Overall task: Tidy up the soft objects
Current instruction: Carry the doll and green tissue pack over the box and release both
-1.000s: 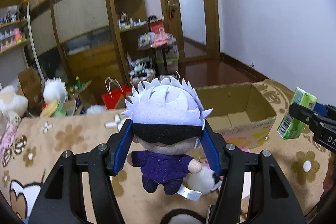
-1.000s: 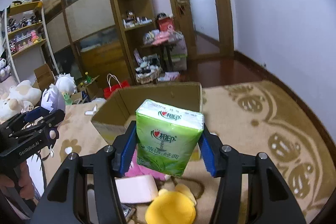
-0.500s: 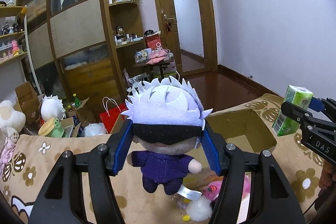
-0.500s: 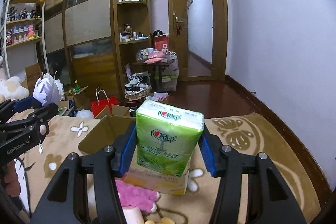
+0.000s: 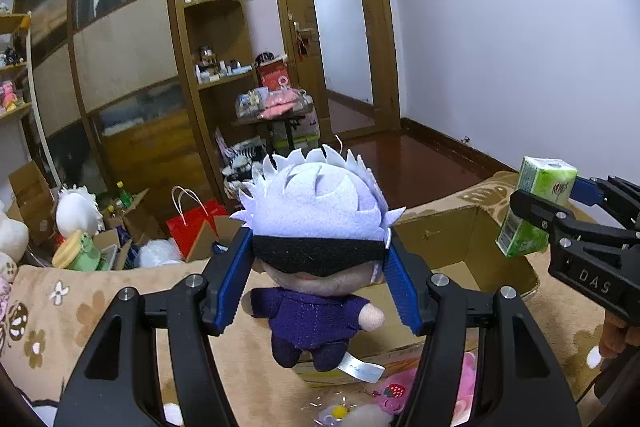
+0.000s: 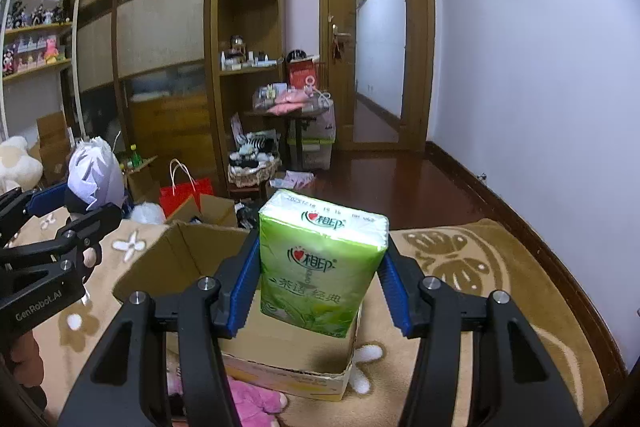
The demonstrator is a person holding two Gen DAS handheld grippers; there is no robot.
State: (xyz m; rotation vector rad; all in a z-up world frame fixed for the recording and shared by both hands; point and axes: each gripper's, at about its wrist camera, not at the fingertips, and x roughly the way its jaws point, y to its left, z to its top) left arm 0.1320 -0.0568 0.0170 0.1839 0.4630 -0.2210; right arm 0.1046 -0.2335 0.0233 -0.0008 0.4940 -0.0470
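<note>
Doll (image 5: 318, 251) upright, L jaws grip head | tissue pack (image 6: 320, 259) upright – R jaws clamp sides

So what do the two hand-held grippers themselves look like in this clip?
Both match: black angular linkage frames with silver pivot screws and ribbed blue pads. The left hand-held gripper reads "GenRobot.AI" in white on its side; the right hand-held gripper reads "DAS". Bare fingers show at the right grip; no sleeves are visible.
</note>
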